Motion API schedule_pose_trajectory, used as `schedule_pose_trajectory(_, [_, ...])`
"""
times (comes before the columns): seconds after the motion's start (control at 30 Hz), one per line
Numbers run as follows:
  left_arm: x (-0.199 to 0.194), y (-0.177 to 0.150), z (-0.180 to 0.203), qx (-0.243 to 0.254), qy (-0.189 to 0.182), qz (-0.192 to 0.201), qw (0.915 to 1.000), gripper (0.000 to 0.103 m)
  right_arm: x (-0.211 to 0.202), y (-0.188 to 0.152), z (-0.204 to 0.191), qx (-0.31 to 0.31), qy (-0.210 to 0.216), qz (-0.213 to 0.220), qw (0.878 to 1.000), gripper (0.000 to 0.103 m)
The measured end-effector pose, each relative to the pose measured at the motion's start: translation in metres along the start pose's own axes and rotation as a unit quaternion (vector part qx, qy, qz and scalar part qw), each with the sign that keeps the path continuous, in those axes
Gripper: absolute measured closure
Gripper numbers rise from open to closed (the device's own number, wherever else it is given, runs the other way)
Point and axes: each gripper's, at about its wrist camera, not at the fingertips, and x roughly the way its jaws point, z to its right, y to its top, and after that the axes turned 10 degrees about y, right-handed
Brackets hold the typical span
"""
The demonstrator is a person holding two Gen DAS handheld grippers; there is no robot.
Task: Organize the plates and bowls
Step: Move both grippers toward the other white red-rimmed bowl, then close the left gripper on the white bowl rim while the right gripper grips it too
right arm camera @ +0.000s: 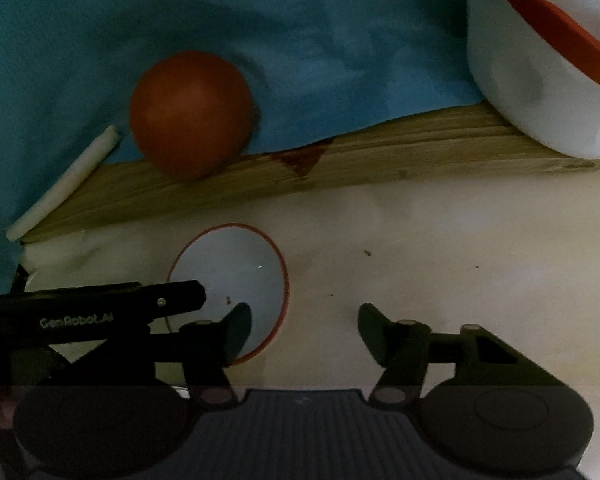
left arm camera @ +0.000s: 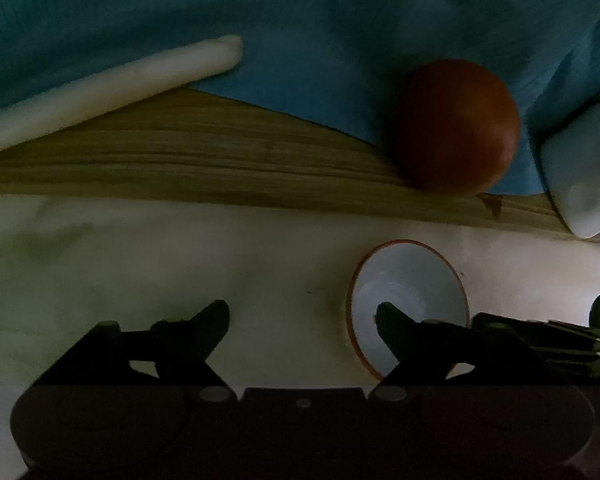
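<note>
A small white bowl with a thin red rim (left arm camera: 408, 300) sits on the pale worktop (left arm camera: 180, 272), just in front of a band of bare wood (left arm camera: 180, 160) and a rumpled blue cloth (left arm camera: 340, 20). In the left wrist view the left gripper (left arm camera: 302, 316) has its fingers well apart with only worktop between them; its right-hand finger (left arm camera: 396, 324) overlaps the near edge of the bowl, so the bowl lies off to that side of the gap rather than inside it. In the right wrist view the mirror holds: the right gripper (right arm camera: 304, 324) stands at a moderate opening, nothing between its fingers, and its left-hand finger (right arm camera: 236, 332) reaches over the bowl's near rim (right arm camera: 228, 280), with the bowl to the left of the gap. The left gripper's black finger arm also enters that view from the left and lies across the bowl's edge. The bowl therefore sits between the two grippers, about equally near each; whether any finger actually touches the rim cannot be told in this dim light. The bowl is round, so no long axis governs the approach; what matters is one finger inside and one outside the rim. An orange-red ball (right arm camera: 192, 114) rests on the cloth's edge behind, a white stick (left arm camera: 112, 88) lies to the left, and a large white bowl with a red band (right arm camera: 540, 60) stands far right.
</note>
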Motion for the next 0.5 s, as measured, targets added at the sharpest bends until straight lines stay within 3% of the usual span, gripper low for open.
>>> schedule_pose_trajectory(0.1, [-0.003,-0.001,-0.002,0.001,-0.010,0.001,0.9999,0.032,0.005,0.000,-0.004,-0.002,0.005,-0.001,1.000,0.049])
schedule_pose_trajectory(0.2, [-0.002,0.000,-0.003,-0.005,-0.026,-0.001,0.9997,0.057,0.006,0.001,-0.004,0.006,0.009,0.003,1.000,0.064])
schedule_pose_trajectory(0.3, [-0.005,-0.005,0.003,-0.006,-0.032,-0.003,0.9995,0.061,0.009,0.000,-0.003,0.016,0.019,0.002,1.000,0.075])
schedule_pose_trajectory(0.4, [-0.006,-0.008,0.003,-0.014,-0.044,-0.007,0.9989,0.073,0.009,-0.002,-0.003,0.017,0.028,0.003,0.999,0.084])
schedule_pose_trajectory(0.43, [-0.006,-0.009,0.003,-0.015,-0.049,-0.008,0.9986,0.082,0.009,-0.002,-0.004,0.016,0.031,0.004,0.999,0.085])
schedule_pose_trajectory(0.5, [-0.009,-0.010,0.000,-0.019,-0.057,-0.010,0.9981,0.090,0.009,-0.003,-0.005,0.013,0.029,0.005,0.999,0.085])
